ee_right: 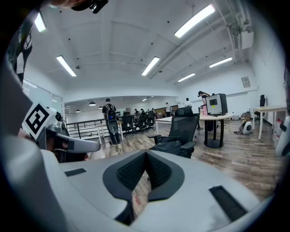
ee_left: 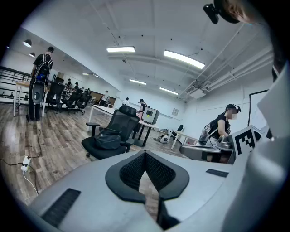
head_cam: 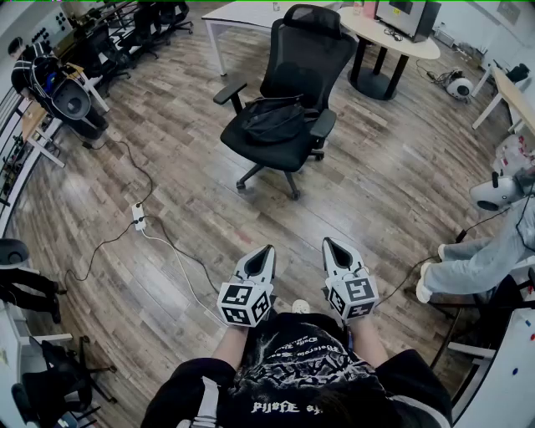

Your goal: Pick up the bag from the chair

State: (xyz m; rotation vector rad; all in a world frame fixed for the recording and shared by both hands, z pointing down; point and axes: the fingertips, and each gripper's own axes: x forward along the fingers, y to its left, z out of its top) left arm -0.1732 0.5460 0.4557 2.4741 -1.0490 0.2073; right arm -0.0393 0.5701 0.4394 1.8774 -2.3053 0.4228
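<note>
A black bag (head_cam: 272, 120) lies on the seat of a black office chair (head_cam: 294, 79) at the middle far side of the wooden floor. The bag (ee_left: 108, 140) and the chair (ee_left: 118, 124) also show in the left gripper view, and the bag (ee_right: 168, 146) on the chair (ee_right: 183, 124) shows in the right gripper view. My left gripper (head_cam: 269, 249) and right gripper (head_cam: 327, 242) are held side by side close to my body, well short of the chair. Both are shut with nothing between the jaws, tips touching (ee_left: 145, 153) (ee_right: 145, 152).
A white power strip (head_cam: 139, 216) with cables lies on the floor to the left. A round table (head_cam: 393, 38) and a white desk (head_cam: 242, 17) stand behind the chair. A seated person (head_cam: 481, 255) is at the right. Black chairs and equipment (head_cam: 63, 92) line the left wall.
</note>
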